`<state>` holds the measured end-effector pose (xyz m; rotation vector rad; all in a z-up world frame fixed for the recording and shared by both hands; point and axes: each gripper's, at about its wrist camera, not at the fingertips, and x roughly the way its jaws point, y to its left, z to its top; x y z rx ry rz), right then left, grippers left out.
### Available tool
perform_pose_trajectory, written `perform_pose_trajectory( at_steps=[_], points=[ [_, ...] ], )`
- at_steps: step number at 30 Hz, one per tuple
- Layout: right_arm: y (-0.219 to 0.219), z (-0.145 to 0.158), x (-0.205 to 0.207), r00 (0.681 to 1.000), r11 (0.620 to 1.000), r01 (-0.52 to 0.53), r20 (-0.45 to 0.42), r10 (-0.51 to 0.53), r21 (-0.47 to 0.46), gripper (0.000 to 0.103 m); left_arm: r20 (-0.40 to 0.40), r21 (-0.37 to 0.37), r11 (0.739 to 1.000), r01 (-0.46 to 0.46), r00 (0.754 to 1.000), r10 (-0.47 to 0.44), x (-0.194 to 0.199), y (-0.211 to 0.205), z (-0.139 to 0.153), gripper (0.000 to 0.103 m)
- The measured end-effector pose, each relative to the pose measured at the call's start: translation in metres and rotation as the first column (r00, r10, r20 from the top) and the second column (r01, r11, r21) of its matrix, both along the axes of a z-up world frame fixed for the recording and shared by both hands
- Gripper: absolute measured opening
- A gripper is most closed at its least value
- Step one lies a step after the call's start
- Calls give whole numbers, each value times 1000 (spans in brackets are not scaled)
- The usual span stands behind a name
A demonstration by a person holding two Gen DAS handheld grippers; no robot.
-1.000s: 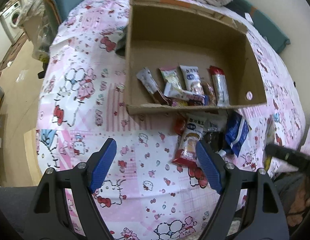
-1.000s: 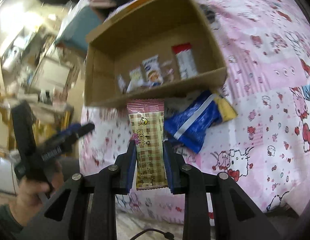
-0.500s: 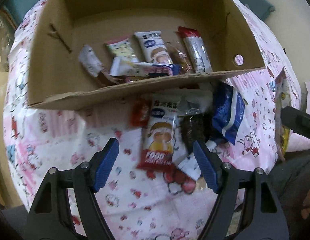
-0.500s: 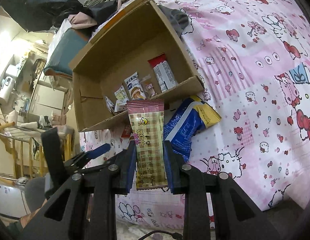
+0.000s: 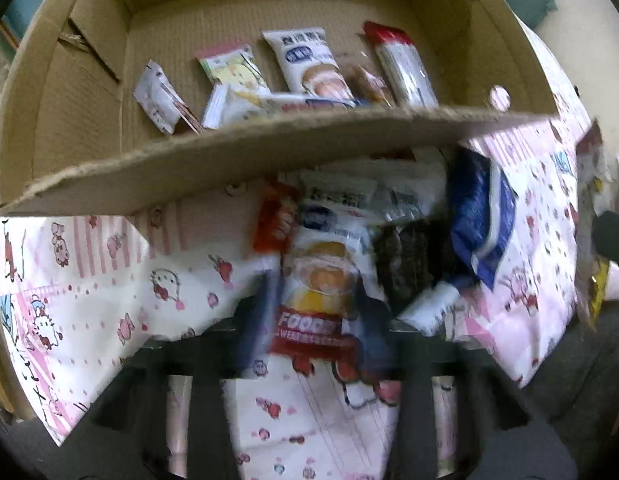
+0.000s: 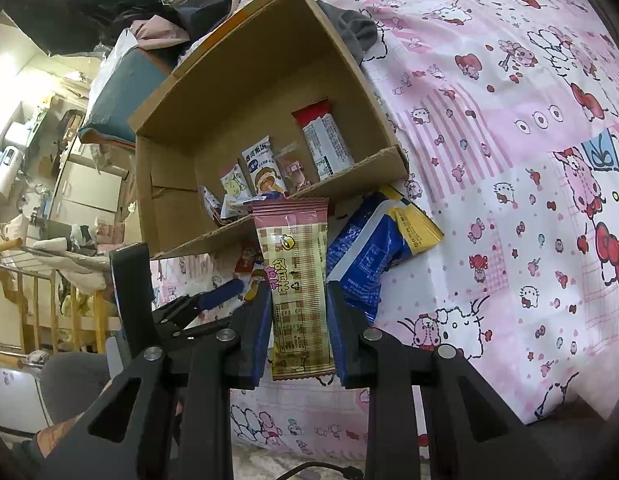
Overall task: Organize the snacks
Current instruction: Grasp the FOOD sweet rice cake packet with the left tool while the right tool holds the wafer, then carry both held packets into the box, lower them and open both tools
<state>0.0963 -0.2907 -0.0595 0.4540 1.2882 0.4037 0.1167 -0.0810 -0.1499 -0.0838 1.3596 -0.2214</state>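
While cardboard box holds six snacks, left gripper closing round cake packet; right gripper clamps wafer bar.

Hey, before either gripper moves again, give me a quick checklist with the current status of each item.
1. Right gripper clamped on the pink checked wafer pack: ok.
2. Left gripper around the cake packet: its jaws have just been closing and the packet lies between the blurred fingers; firm grip: cannot tell.
3. Neighbouring dark packet clear of the left fingers: cannot tell, it lies very close.
4. Free floor in the cardboard box for more snacks: ok.
5. Wafer pack's path over the box's front wall: ok.
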Motion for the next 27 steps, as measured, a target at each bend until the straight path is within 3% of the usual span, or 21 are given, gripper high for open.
perform_pose_trajectory(
  at_steps=[3,7,13,19,27],
  points=[
    [0,0,-1,1000,1000,-6,0,6,-9,27,14,-19,1000,-14,1000,14,-10,5,9,28],
    [-1,1,-3,1000,1000,-8,2,8,-1,27,-30,-54,998,-36,999,34,-24,13,15,28],
    [5,4,-7,999,999,-35,6,35,9,28,-43,-41,998,-39,998,37,-50,22,32,27],
    [12,10,-12,998,997,-65,21,64,34,28,16,-64,996,-59,998,60,-77,37,66,27],
    [24,23,-14,995,993,-90,55,86,78,28,178,-42,995,-94,979,100,-81,58,123,27]
  ],
)
